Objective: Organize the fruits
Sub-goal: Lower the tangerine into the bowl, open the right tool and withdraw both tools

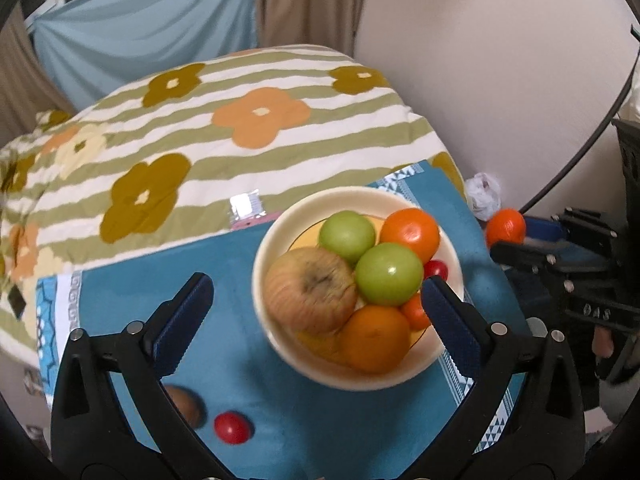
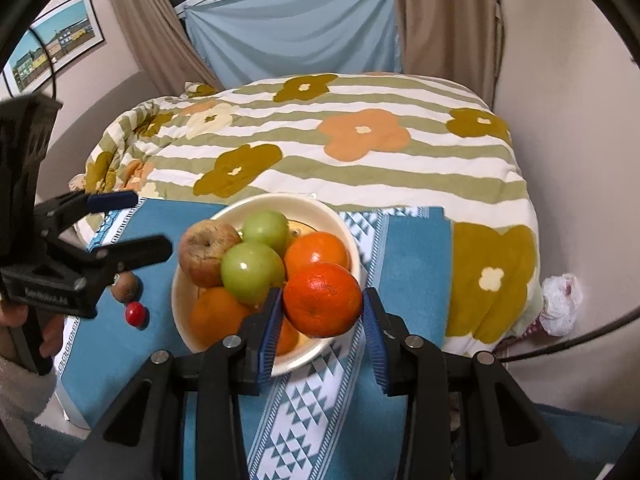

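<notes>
A round, cream, smooth-glazed bowl [image 2: 352,236] with a yellow inside sits on a teal woven cloth [image 2: 416,264] banded with white triangle patterns, which lies over a quilted bed cover [image 2: 360,176] of green and white stripes and big flat flowers. The bowl is heaped: a dull, wrinkled, reddish-yellow apple [image 2: 206,252] with a dark dimple at the stem, two glossy green round fruits [image 2: 252,268], smooth oranges [image 2: 316,254], and in the left wrist view a small shiny red cherry tomato [image 1: 436,269] tucked at the rim. Outside the bowl on the cloth lie another red cherry tomato [image 2: 135,313] and, just beside it, a brown fuzzy kiwi [image 2: 125,286]. The right gripper [image 2: 323,320], black with ribbed blue pads, has its jaws pinching a pebbly, deep orange mandarin [image 2: 323,300] above the near rim of the bowl. The left gripper [image 1: 316,320] has its jaws spread wide with nothing between the pads, poised over the bowl's near side; a hand [image 2: 44,332] in a pale fleecy sleeve holds its handle. A crumpled white plastic bag [image 2: 560,304] lies by the wall, a framed picture of coloured houses [image 2: 52,48] hangs there, and a silvery foil packet [image 1: 246,205] rests behind the bowl. The embossed lettering on the gripper body is too blurred to read.
</notes>
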